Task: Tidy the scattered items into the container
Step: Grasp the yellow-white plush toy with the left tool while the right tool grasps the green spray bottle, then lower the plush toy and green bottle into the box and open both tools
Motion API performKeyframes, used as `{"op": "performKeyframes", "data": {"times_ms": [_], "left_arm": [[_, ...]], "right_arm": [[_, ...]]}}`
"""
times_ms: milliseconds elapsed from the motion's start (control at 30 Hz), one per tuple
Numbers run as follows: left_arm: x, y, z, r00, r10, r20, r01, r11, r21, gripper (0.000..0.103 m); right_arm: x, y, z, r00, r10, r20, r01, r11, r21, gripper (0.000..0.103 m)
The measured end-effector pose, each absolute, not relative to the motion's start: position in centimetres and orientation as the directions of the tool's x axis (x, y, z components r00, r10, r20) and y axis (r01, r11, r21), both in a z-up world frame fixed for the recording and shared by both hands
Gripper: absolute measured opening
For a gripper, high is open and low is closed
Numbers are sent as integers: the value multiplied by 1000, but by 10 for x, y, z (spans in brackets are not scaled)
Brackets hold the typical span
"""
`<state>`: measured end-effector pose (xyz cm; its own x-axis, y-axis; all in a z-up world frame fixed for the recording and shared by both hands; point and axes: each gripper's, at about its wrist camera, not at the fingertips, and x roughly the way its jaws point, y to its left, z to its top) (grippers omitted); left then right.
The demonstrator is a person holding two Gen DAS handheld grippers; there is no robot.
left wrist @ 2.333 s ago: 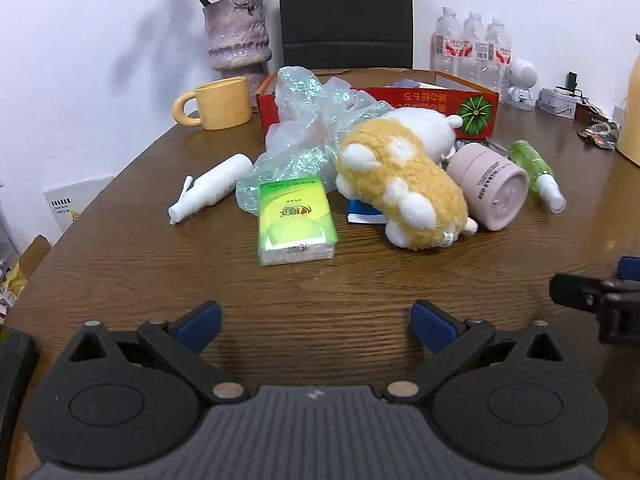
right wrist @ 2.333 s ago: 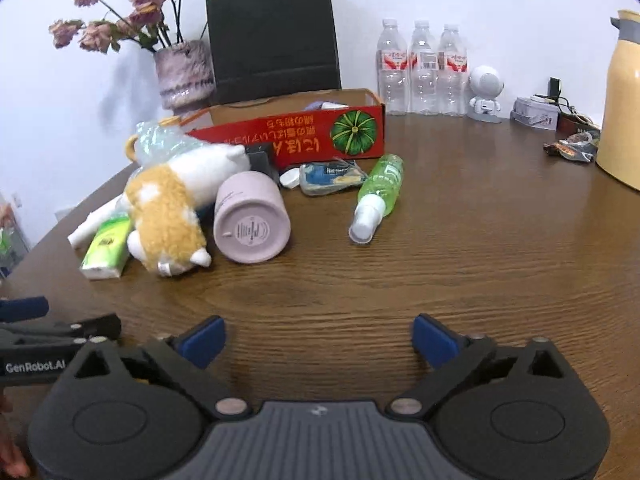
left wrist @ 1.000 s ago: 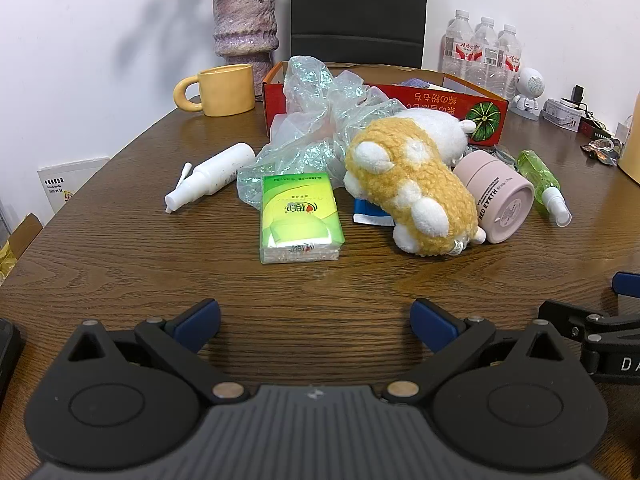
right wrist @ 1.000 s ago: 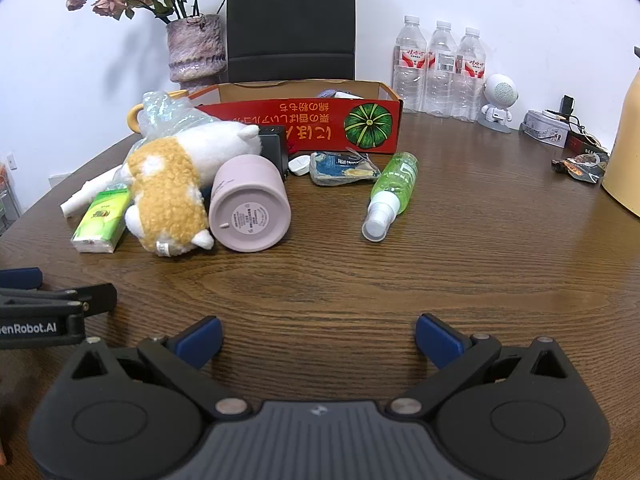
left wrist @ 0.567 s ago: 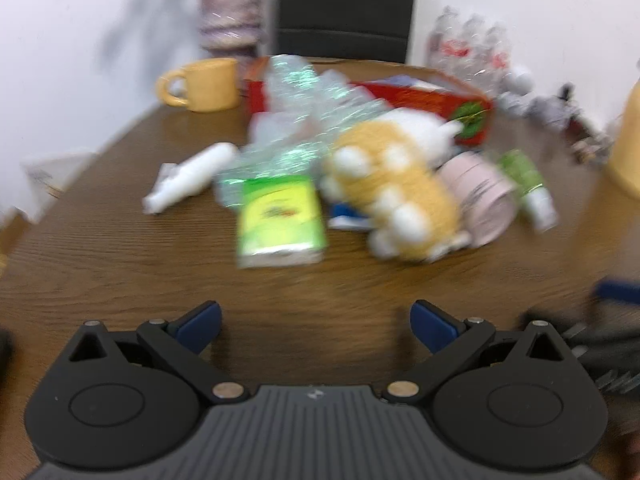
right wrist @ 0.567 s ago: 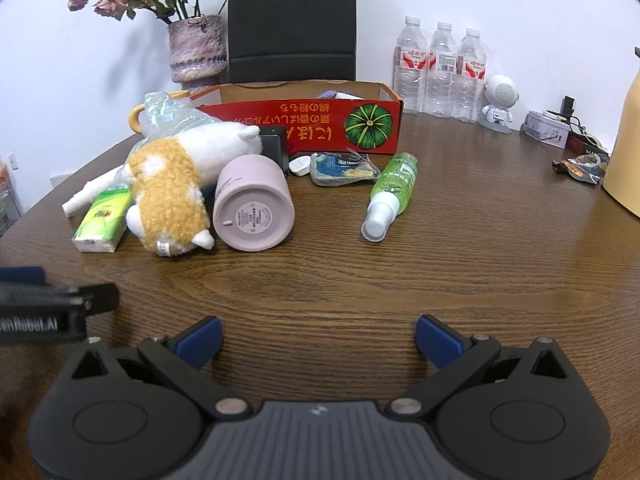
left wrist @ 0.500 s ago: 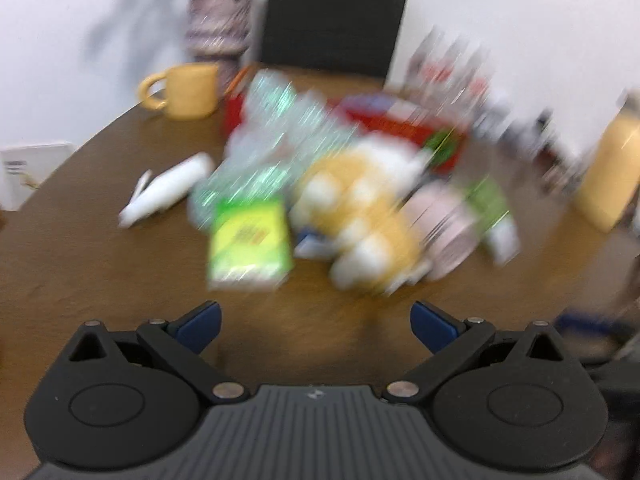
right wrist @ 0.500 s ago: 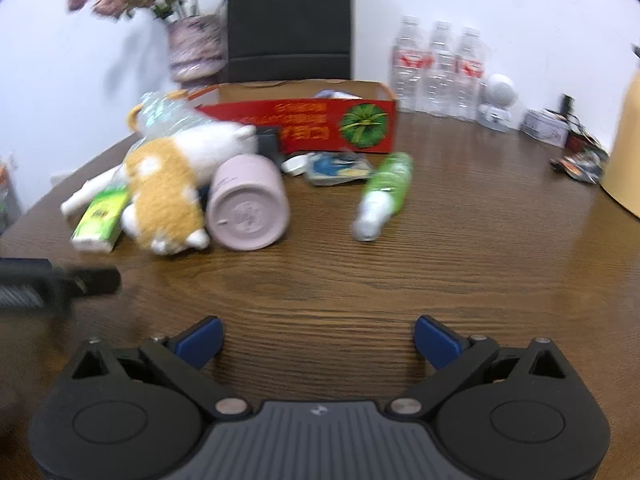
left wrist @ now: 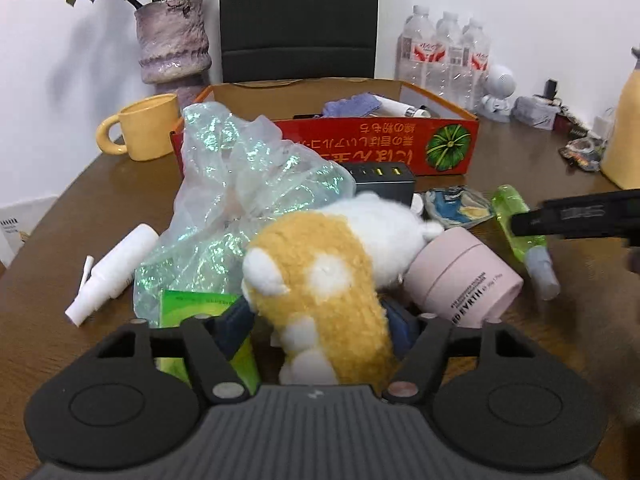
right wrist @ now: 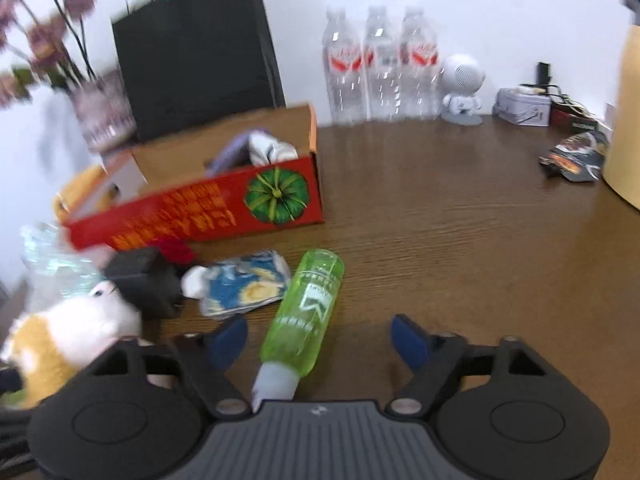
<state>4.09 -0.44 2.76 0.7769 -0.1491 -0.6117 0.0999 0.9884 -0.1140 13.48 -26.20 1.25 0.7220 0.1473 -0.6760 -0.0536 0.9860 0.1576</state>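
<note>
A yellow-and-white plush toy lies in the pile of items, and my left gripper is shut on its near end, pads pressing both sides. A green spray bottle lies between the fingers of my open right gripper, closer to the left pad, which it does not touch. The red cardboard box stands behind the pile with a few things inside. Around the plush lie a pink jar, a green tissue pack, a white spray bottle, a crumpled plastic bag, a black charger and a blue sachet.
Behind the box stand a yellow mug, a vase of flowers and a black bag. Water bottles, a white robot figure, a yellow jug and a snack packet are at the right.
Both grippers moved forward into the pile. The left one closed around the plush toy. The right one came over the green bottle, its fingers somewhat narrower.
</note>
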Motion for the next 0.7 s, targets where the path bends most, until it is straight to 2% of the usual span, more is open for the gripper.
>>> {"op": "performKeyframes", "data": {"times_ms": [33, 67, 133, 200, 333, 433, 533, 633, 700], "left_arm": [[43, -5, 27, 775, -150, -614, 103, 988, -111, 63], [45, -5, 26, 773, -150, -617, 106, 988, -108, 61], [48, -4, 25, 771, -157, -617, 115, 987, -108, 58], [41, 5, 40, 794, -206, -572, 145, 978, -151, 58], [38, 12, 75, 836, -231, -498, 181, 972, -149, 56], [60, 22, 113, 847, -292, -445, 230, 955, -189, 56], [101, 25, 149, 864, -286, -415, 246, 958, -148, 56], [159, 26, 170, 871, -231, -433, 219, 973, -77, 56], [207, 30, 170, 860, -175, -479, 170, 984, -53, 56]], "right_arm": [[144, -259, 9, 704, 144, -696, -61, 988, 143, 53], [150, -255, 6, 689, 158, -707, -82, 987, 141, 36], [148, -248, 6, 693, 146, -706, -102, 989, 104, 31], [140, -246, 9, 700, 153, -697, -124, 988, 92, 31], [122, -253, 22, 714, 218, -665, -172, 976, 135, 30], [122, -250, 54, 745, 262, -613, -223, 964, 141, 30], [131, -240, 87, 768, 300, -566, -282, 952, 121, 30], [156, -219, 117, 784, 319, -532, -335, 940, 70, 30], [179, -206, 136, 783, 344, -518, -368, 928, 59, 30]]}}
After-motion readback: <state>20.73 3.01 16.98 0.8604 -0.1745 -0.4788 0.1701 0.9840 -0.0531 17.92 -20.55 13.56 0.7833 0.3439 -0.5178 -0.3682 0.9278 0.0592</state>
